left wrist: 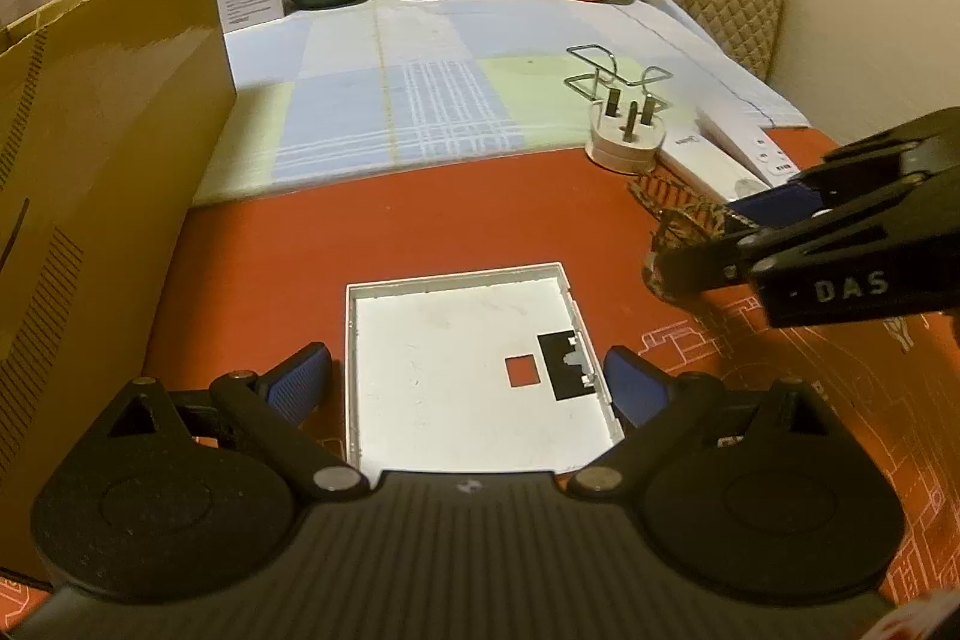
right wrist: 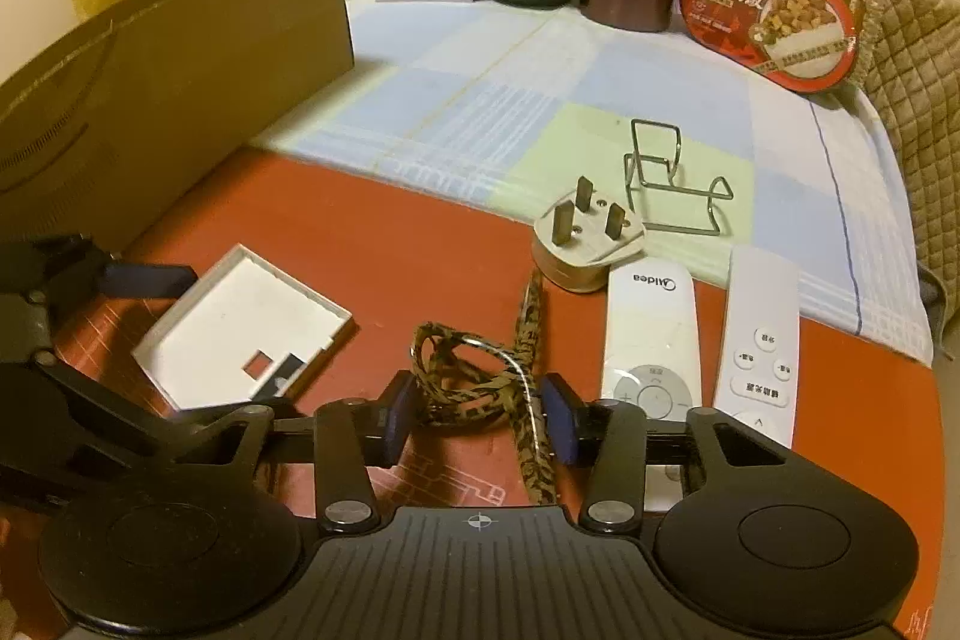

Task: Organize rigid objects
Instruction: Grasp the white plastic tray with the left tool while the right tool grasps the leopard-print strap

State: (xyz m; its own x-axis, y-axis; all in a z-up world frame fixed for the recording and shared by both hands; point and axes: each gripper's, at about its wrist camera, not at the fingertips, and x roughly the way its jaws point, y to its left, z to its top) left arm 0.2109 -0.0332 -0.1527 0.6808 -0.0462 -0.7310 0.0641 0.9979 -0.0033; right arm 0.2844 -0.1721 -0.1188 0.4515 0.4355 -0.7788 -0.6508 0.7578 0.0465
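Standing at the far left, a cardboard box [left wrist: 108, 148] is bordering the red tabletop [left wrist: 420, 232]. Next, the left tool [left wrist: 468, 388] is hovering spread wide around a white tray [left wrist: 468, 370], pads not touching it. Further right, the right tool [right wrist: 480, 415] is closing around a leopard-print headband [right wrist: 474, 376] lying on the tabletop; whether the pads are pressing it, I cannot tell. Two white remotes [right wrist: 651, 334] are lying beside a plug [right wrist: 585, 244].
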